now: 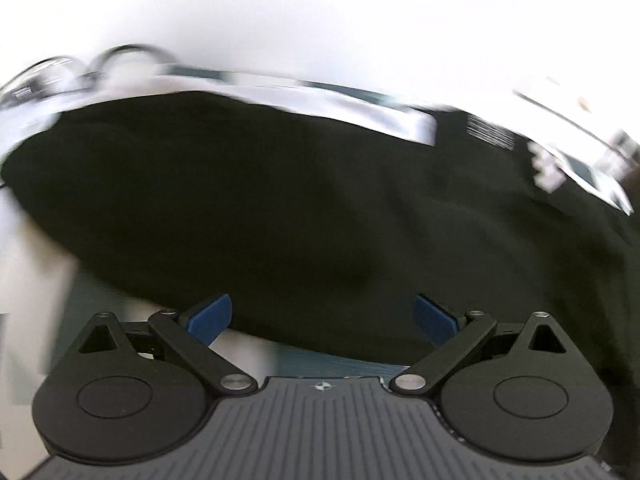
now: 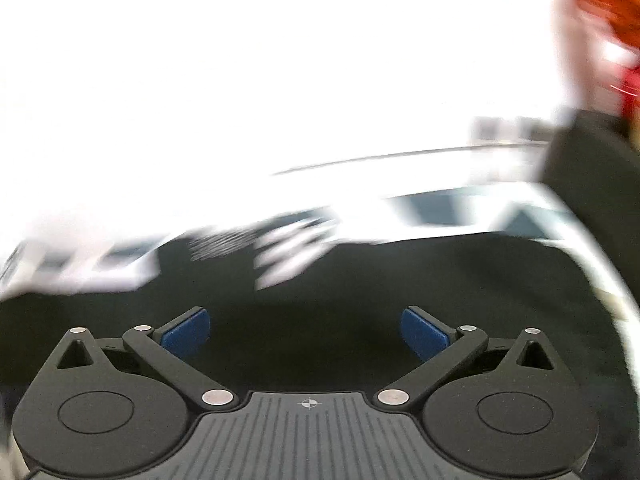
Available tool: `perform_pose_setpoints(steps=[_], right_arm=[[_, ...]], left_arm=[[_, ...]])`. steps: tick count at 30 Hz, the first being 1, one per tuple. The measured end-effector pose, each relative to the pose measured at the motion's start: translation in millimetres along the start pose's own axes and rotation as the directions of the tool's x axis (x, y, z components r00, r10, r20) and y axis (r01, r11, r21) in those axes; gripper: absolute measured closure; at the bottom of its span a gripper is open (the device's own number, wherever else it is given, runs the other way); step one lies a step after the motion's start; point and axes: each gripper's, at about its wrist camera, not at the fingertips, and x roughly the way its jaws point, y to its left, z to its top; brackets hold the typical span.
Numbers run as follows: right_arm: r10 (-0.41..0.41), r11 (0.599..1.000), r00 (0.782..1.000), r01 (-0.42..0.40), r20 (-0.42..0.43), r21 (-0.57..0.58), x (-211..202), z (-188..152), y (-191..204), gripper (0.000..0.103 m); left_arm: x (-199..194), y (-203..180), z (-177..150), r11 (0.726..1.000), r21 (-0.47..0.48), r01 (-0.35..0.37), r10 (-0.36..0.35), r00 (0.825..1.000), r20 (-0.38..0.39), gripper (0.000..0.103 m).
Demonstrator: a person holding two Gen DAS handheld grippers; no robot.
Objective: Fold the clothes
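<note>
Over one black garment (image 1: pixel 280 200) | left tongs (image 1: pixel 323 318) wide | right tongs (image 2: pixel 305 330) wide

**Black cloth, blue pads, white glare**

The garment (image 1: pixel 300 200) ahead of the left tool (image 1: pixel 323 318) is plain black, with a blurred white print (image 1: pixel 490 134) of fine stripes and blocky marks off to its far right. That tool's pads (image 1: pixel 212 316) are deep blue on black links, over a grey ribbed body. The right tool (image 2: pixel 305 330) wears the same colours: blue pads (image 2: pixel 186 334), black arms, silver pivots. Black cloth (image 2: pixel 360 300) fills the space ahead of it, the white print (image 2: pixel 280 256) smeared beyond its left pad. Slivers of blue-grey tabletop (image 1: pixel 340 362) show just in front of the left tool. An orange-red blur (image 2: pixel 616 32) sits far up to the right tool's right; everything behind is washed-out white.
</note>
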Motion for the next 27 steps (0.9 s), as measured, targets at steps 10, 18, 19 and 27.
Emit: perform_pose_setpoints(steps=[10,18,19,27], right_arm=[[-0.23,0.941,0.97,0.242,-0.076,0.235,26,-8,-179,0.013],[-0.134,0.975,0.991,0.135,-0.019,0.179,69,43,-216,0.032],[-0.129,0.976,0.991,0.133,-0.035,0.172,79,48,-221,0.032],[-0.135,0.988,0.989,0.131,-0.051,-0.081,108,41,-208,0.061]], left_arm=[[24,-135,-15,0.986,0.169,0.006,-0.029,0.99,0.136,0.004],[71,-157,-9,0.99,0.07,-0.126,0.124,0.992,0.031,0.0],[73,-158,-10,0.988,0.06,-0.139,0.138,0.99,0.032,0.0],[76,-164,-6,0.985,0.035,-0.168,0.166,0.985,0.042,0.0]])
